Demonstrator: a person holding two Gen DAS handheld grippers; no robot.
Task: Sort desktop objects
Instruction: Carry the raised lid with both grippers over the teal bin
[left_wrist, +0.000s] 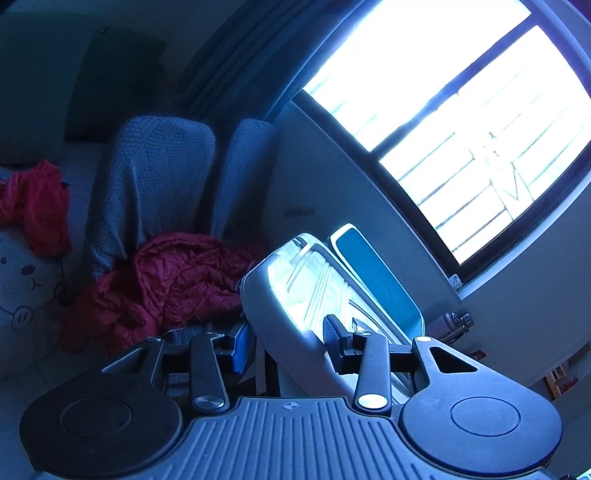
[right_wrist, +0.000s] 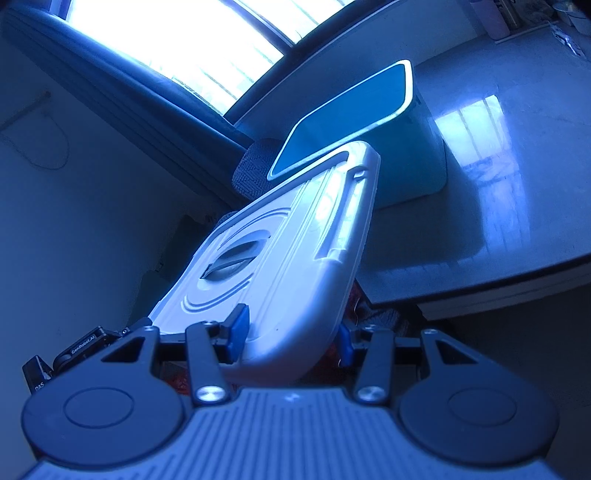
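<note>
A white plastic lid (left_wrist: 280, 295) is held tilted in the air, clamped at one edge by the left gripper (left_wrist: 286, 350), with a red garment (left_wrist: 162, 284) and a chair draped in a knitted throw (left_wrist: 147, 184) seen to its left. The opposite edge is clamped by the right gripper (right_wrist: 290, 341). Just beyond the lid, a blue bin (right_wrist: 417, 162) stands open on the glossy counter (right_wrist: 498, 184).

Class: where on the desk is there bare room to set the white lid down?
The glossy desk is bare right of the blue bin, up to its near edge. Crowded: the far right corner with containers, and the bin's spot beside the white lid.
</note>
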